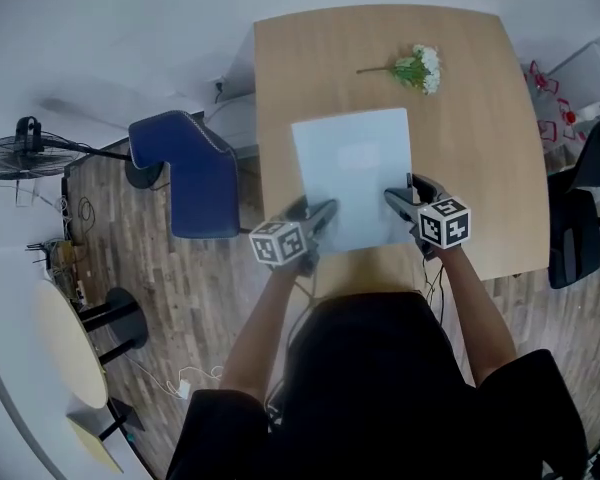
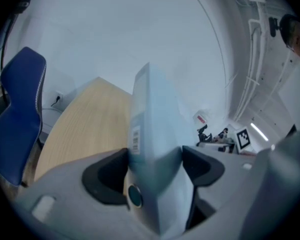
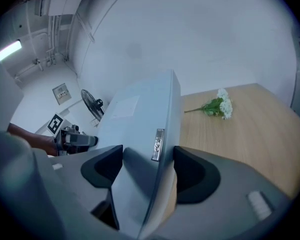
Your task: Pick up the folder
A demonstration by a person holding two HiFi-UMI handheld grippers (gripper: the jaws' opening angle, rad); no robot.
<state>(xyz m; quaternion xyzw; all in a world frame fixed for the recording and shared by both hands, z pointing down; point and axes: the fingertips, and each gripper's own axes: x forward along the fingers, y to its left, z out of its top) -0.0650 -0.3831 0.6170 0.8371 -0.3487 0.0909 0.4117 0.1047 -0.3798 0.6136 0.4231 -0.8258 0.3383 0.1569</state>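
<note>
A pale blue folder (image 1: 352, 173) hangs above the wooden table (image 1: 480, 168), gripped at its two near corners. My left gripper (image 1: 318, 214) is shut on its near left corner; in the left gripper view the folder (image 2: 152, 134) fills the gap between the dark pads. My right gripper (image 1: 405, 203) is shut on the near right corner, where the folder (image 3: 140, 144) with its small metal clasp sits between the pads. In both gripper views the folder stands on edge, running away from the jaws.
A small sprig of white flowers (image 1: 418, 68) lies at the far side of the table. A blue chair (image 1: 185, 168) stands to the table's left, a fan (image 1: 20, 150) further left, and a dark chair (image 1: 575, 233) at the right. A round side table (image 1: 70, 343) is on the floor at lower left.
</note>
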